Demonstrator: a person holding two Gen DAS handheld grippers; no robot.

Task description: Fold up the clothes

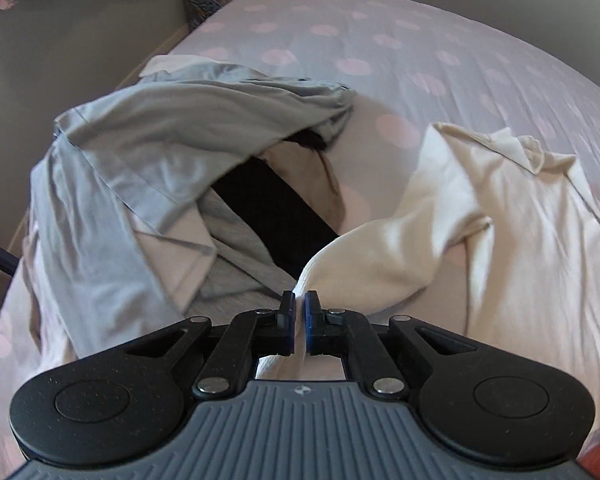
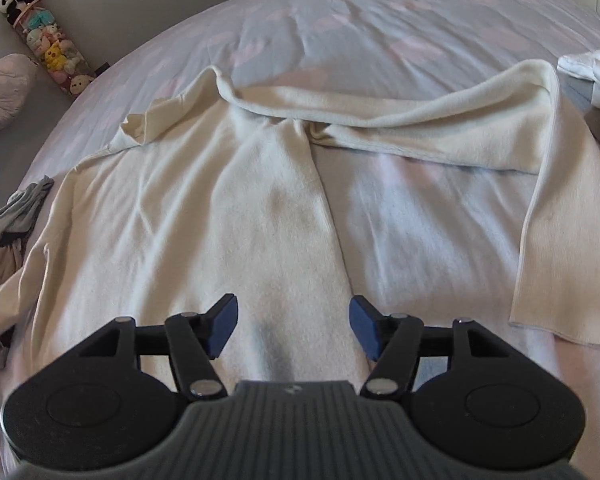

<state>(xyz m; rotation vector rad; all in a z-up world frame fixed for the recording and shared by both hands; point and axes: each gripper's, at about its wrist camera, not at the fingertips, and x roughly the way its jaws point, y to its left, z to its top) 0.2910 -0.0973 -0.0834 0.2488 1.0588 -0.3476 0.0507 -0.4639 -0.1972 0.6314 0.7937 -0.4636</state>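
A cream long-sleeved sweater lies spread on the bed, rumpled, with one sleeve bent down at the right. In the left wrist view the same cream sweater stretches away to the right. My left gripper is shut on a pinched edge of it, and the cloth runs between the blue pads and down behind them. My right gripper is open and empty, just above the sweater's body, with a raised fold of cloth running between its spread fingers.
A pile of other clothes, grey-blue shirt on top with black and beige pieces under it, lies left of the sweater. The bed sheet is lilac with pink dots. White folded cloth sits at the right. Plush toys stand by the wall.
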